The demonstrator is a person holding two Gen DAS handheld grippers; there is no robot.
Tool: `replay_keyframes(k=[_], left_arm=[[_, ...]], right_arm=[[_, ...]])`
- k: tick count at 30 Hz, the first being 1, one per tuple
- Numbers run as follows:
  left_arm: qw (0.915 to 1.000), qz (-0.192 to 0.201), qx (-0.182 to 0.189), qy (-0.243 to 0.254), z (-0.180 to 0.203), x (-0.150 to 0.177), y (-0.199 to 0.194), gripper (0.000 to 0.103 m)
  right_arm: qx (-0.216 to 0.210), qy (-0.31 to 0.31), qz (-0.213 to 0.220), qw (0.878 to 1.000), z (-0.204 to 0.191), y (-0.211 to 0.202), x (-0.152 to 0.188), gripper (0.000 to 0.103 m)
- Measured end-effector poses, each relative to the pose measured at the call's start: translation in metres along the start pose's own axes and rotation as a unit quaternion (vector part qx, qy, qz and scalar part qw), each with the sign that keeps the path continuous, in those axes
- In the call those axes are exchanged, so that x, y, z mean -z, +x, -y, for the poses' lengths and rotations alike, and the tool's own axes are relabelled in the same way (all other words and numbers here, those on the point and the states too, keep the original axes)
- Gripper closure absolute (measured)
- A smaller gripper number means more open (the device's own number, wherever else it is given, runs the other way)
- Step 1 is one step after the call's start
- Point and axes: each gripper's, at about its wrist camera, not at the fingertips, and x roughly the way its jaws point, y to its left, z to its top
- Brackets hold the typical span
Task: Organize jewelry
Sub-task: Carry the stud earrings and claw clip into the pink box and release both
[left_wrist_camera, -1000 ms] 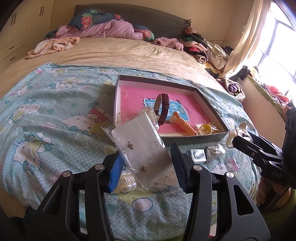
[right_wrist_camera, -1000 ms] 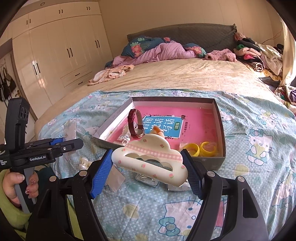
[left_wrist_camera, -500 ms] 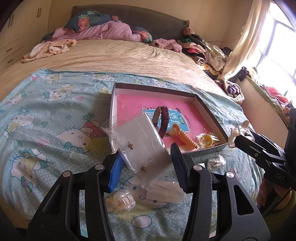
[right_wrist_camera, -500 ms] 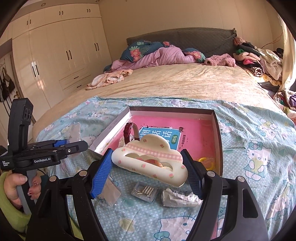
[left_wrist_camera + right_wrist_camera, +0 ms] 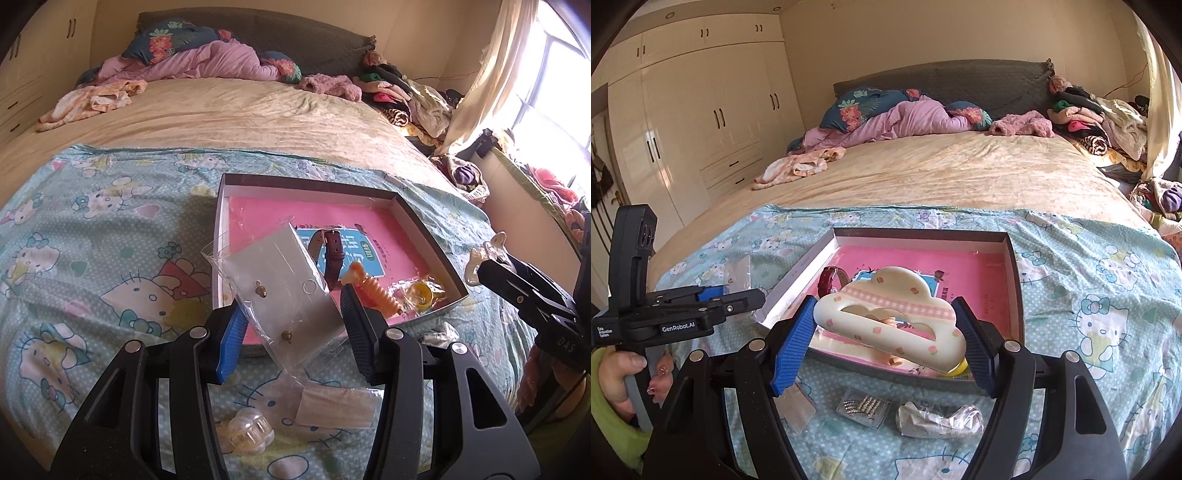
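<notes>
Both grippers have closed in on the box [image 5: 424,225], now just ahead. The left gripper [image 5: 291,317] pinches the earring card [image 5: 284,291], the right gripper [image 5: 886,332] the cloud clip [image 5: 886,325]; next, lower and release each inside

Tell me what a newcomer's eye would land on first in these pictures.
First, the cream cloud-shaped hair clip clamped in the right gripper, hanging over the near edge of the pink-lined box. Next, the bagged earring card held in the left gripper at the box's near-left corner, with the Hello Kitty sheet beneath.
</notes>
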Motion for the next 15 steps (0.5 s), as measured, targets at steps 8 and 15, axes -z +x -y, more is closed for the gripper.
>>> replay_keyframes(k=[8, 15], left_arm=[[0.9999, -0.007, -0.009, 0.007, -0.001, -0.005, 0.014, 0.062], [0.9997, -0.017, -0.018, 0.008, -0.003, -0.003, 0.029, 0.062]], right_arm=[[0.017, 0.007, 0.003, 1.0, 0.014, 0.008, -0.003, 0.031], [0.033, 0.008, -0.005, 0.999, 0.026, 0.026, -0.004, 0.031]])
